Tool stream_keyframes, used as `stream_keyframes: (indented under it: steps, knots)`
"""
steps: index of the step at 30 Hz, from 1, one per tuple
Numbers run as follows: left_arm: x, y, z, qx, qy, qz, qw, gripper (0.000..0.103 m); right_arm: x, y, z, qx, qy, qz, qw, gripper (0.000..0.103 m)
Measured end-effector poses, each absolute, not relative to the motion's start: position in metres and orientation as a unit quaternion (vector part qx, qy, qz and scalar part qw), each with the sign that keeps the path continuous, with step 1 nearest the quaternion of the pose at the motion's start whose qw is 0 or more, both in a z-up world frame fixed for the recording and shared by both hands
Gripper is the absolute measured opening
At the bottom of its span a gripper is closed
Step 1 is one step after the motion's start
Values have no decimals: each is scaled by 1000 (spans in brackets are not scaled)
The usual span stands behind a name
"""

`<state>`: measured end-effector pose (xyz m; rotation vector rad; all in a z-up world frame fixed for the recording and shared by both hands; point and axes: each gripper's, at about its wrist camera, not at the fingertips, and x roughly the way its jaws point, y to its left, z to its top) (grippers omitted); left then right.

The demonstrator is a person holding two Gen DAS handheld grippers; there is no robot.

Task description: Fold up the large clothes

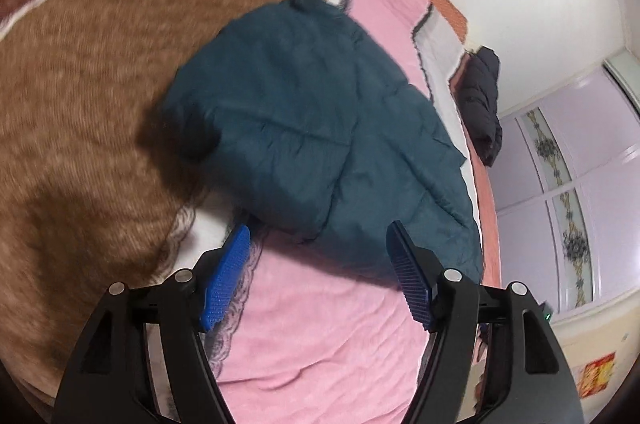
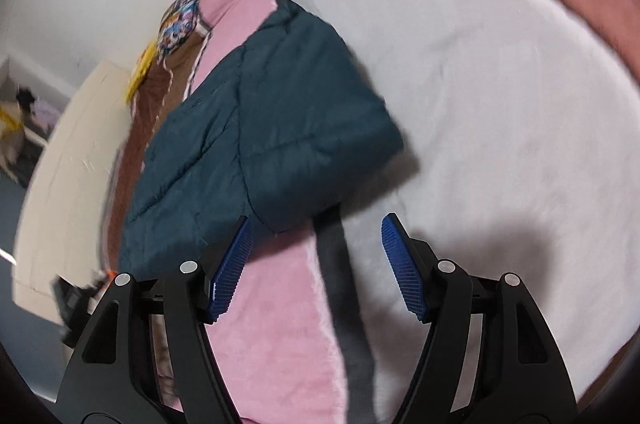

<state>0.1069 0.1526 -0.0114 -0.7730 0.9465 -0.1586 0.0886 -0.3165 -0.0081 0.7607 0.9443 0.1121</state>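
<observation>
Teal jacket (image 1: 304,128): quilted matt cloth. Pink blanket (image 1: 320,324): soft fleece. Brown blanket (image 1: 88,96): furry pile.

Motion blur smears the shaggy brown blanket (image 1: 92,96) in the left wrist view. The dark teal quilted jacket (image 2: 256,128) hides part of the pink bedsheet (image 2: 276,324). A blurred, colourful patterned bundle (image 2: 180,18) by the wall remains unidentifiable.

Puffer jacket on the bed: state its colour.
The puffer jacket is dark teal, quilted; the left wrist view shows it best.
</observation>
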Motion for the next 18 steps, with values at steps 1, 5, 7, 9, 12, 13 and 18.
stream_keyframes:
  steps: [1,5,7,9,12,13,18]
  knots:
    - [110,153,-16,-373,443,-68,812,68,89,-317,-12,373,440,51,815,67]
    - [123,159,-29,-409,432,-48,803,78,97,-318,-18,421,424,58,800,75]
    - [133,161,-37,-426,432,-32,795,78,105,-316,-21,437,421,60,793,78]
    - [141,161,-44,-439,436,-23,785,78,109,-316,-24,448,420,59,787,78]
    - [150,163,-55,-458,439,-13,773,79,118,-313,-30,452,426,51,782,78]
    - [151,163,-57,-461,437,-11,772,79,120,-312,-32,452,428,49,781,79]
    - [163,162,-61,-461,432,-6,775,81,135,-308,-41,463,431,36,774,79]
